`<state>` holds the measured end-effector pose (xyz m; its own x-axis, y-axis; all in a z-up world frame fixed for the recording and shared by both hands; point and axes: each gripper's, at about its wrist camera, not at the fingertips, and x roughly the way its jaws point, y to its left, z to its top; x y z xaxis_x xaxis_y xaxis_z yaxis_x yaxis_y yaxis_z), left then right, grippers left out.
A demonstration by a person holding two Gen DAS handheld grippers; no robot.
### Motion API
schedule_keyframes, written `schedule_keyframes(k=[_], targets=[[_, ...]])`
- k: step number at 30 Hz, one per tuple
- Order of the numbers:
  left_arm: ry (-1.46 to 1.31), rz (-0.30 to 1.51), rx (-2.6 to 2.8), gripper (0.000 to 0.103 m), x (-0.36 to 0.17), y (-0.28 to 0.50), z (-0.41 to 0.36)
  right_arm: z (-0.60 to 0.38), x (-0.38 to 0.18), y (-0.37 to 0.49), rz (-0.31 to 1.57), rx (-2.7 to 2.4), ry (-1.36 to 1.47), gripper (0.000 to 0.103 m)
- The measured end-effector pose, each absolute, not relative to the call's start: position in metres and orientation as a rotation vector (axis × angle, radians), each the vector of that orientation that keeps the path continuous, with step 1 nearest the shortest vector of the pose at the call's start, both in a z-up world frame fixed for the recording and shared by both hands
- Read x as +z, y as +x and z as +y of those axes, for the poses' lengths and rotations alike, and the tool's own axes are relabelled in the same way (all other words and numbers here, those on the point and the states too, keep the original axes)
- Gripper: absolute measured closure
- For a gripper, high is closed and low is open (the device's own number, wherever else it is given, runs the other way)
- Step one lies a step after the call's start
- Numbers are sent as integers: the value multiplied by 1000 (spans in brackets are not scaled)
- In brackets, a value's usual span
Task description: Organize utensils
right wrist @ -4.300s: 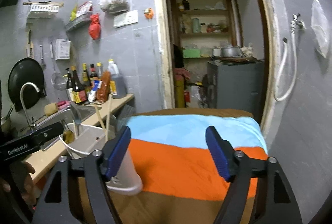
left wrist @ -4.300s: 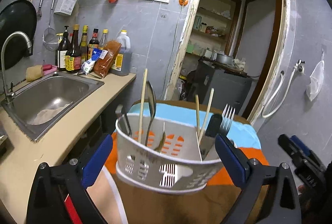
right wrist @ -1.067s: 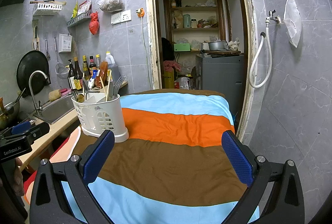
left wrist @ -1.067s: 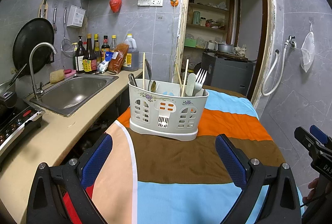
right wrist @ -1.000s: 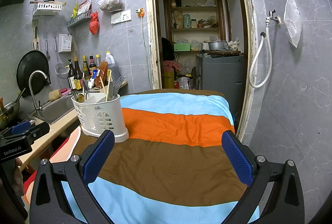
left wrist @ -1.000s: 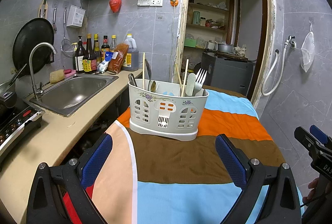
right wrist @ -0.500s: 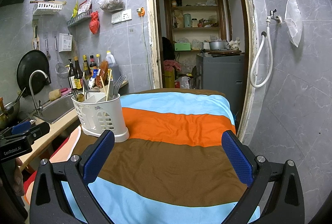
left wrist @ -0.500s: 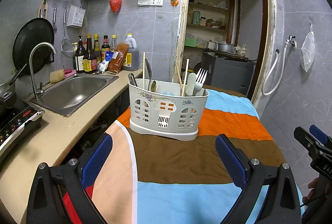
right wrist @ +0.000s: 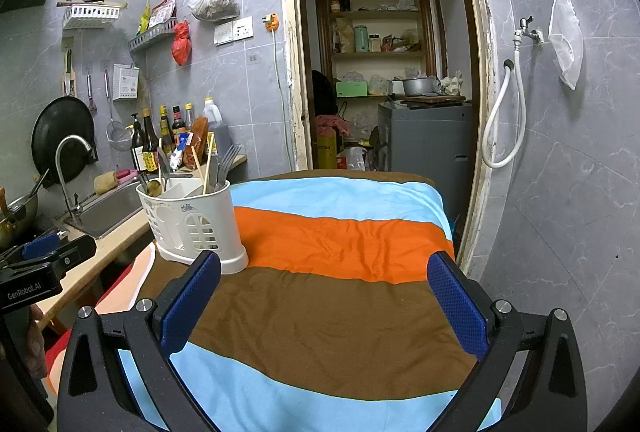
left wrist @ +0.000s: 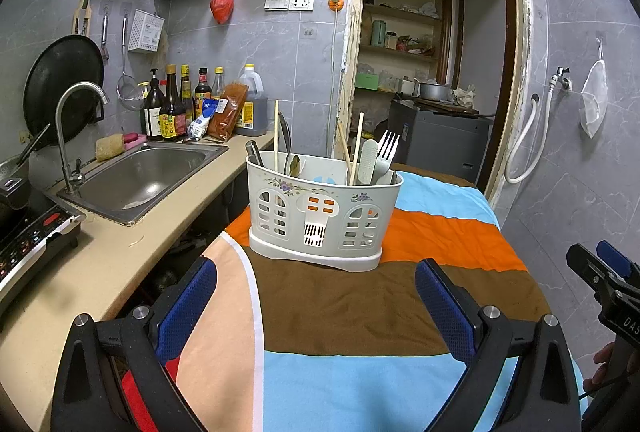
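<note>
— Left wrist view: is the sorting done?
— Apparently: chopsticks (left wrist: 275,134), fork (left wrist: 386,152) and spoons stand in the utensil caddy (left wrist: 322,216) at twelve o'clock; left gripper (left wrist: 316,308) and right gripper (right wrist: 324,304) gape, empty.

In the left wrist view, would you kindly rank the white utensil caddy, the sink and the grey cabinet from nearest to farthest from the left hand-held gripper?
From the left hand-held gripper, which is open:
1. White utensil caddy, straight ahead on the striped cloth.
2. Sink, ahead to the left, set into the counter.
3. Grey cabinet, farthest, beyond the doorway behind the caddy.
</note>
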<state>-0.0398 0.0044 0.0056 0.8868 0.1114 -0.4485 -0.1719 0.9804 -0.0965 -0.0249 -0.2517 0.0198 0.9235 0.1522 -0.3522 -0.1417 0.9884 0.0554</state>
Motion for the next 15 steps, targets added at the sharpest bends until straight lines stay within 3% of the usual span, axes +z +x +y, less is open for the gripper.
schedule_keyframes(k=[15], targets=[[-128, 467, 159, 3, 5, -37, 7, -251, 20, -25, 368, 152, 30, 2]])
